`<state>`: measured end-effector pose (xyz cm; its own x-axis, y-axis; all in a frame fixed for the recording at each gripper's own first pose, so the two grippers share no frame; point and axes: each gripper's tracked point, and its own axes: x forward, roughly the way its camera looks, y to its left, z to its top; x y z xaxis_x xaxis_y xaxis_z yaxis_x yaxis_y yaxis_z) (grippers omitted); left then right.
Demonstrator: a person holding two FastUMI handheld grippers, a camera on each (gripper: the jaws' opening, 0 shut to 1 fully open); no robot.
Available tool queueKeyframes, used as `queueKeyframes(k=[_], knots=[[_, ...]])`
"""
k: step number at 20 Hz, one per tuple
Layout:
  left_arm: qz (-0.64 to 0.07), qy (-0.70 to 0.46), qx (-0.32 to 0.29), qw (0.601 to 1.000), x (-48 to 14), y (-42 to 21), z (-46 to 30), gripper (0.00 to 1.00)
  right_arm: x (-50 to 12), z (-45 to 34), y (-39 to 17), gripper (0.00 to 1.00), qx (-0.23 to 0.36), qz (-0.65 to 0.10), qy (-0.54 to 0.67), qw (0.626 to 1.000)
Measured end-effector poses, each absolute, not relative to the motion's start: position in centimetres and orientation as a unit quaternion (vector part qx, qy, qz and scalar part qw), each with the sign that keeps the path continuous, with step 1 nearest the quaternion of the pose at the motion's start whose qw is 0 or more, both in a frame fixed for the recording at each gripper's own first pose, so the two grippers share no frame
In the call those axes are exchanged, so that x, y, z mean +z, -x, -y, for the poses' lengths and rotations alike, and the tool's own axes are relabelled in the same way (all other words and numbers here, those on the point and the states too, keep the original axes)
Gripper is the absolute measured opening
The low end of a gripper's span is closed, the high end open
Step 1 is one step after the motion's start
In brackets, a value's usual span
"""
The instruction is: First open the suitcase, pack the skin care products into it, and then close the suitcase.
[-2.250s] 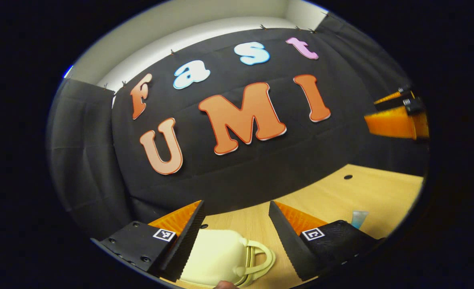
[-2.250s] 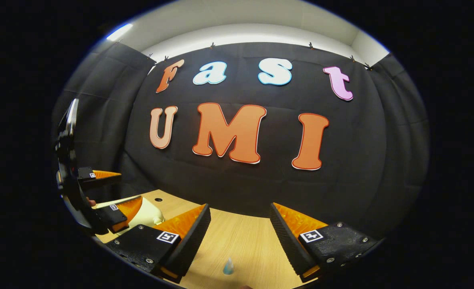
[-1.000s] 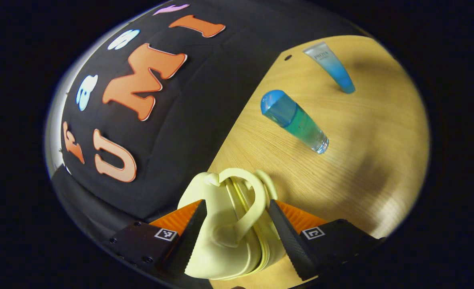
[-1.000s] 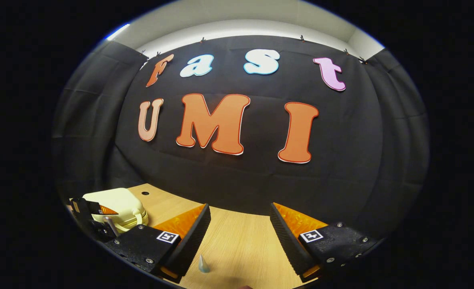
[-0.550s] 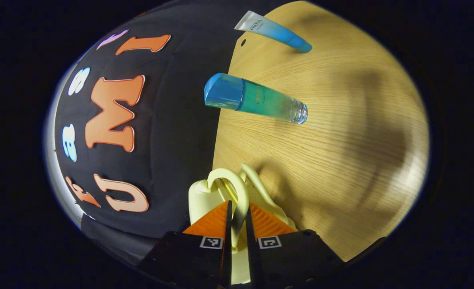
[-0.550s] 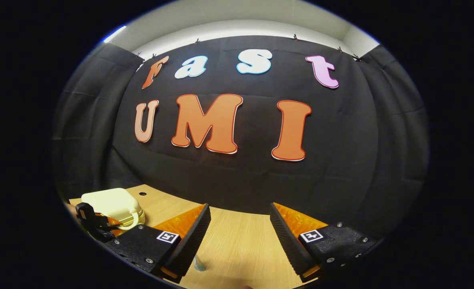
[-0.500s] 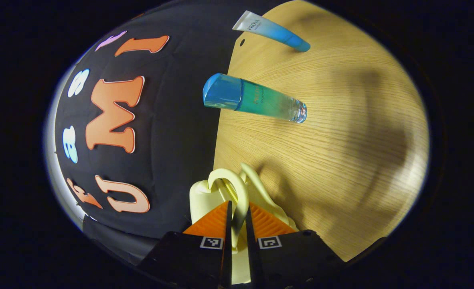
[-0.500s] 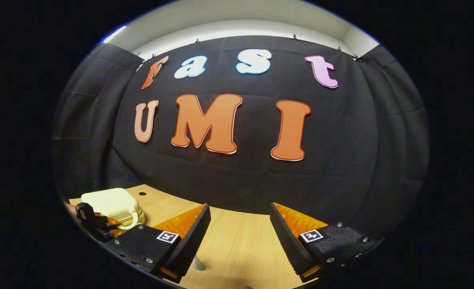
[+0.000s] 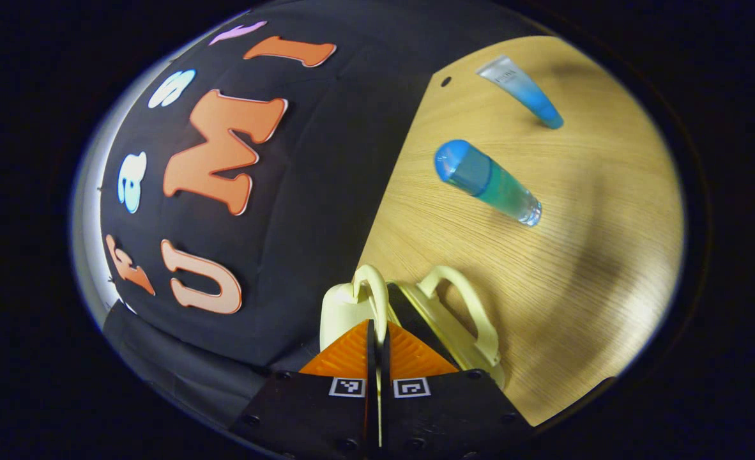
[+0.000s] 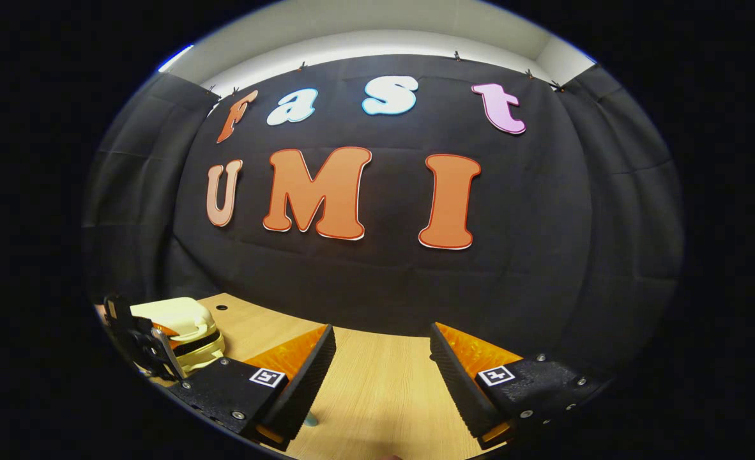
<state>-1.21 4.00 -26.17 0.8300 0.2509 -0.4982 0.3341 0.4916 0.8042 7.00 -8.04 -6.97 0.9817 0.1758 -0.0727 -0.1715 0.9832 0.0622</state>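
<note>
Over by the tabletop's (image 9: 582, 268) back edge, left tongs (image 9: 377, 342) are pinching the suitcase (image 9: 441, 319) lid handle (image 9: 371, 291), right tongs (image 10: 377, 358) hanging spread, farther off.

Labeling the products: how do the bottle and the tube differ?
The bottle is thick, round, blue-capped over a green-to-clear body. The tube is slimmer and flat, its crimped pale end up, fading to blue at the foot. The bottle stands nearer the suitcase. Both stand upright on the table, untouched.
</note>
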Motion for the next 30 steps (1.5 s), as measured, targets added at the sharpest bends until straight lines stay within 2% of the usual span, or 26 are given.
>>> queueKeyframes(k=[9,16,24,30], knots=[[-0.252,-0.371,0.049,0.892,-19.2,0.2,-10.0,0.01,-5.9,2.2,-7.3,0.94,0.095,-0.047,-0.026,0.994],[-0.216,-0.266,0.095,0.935,-15.3,0.0,-17.8,0.01,-4.5,-3.4,-7.6,0.94,0.106,-0.052,-0.023,0.993],[-0.215,-0.202,0.168,0.941,-16.8,2.3,-28.7,0.01,-3.4,-7.7,-7.7,0.94,0.091,-0.059,-0.009,0.994],[-0.229,-0.187,0.192,0.936,-19.3,3.0,-37.1,0.01,-3.5,-11.8,-7.7,0.94,0.078,-0.073,-0.013,0.994]])
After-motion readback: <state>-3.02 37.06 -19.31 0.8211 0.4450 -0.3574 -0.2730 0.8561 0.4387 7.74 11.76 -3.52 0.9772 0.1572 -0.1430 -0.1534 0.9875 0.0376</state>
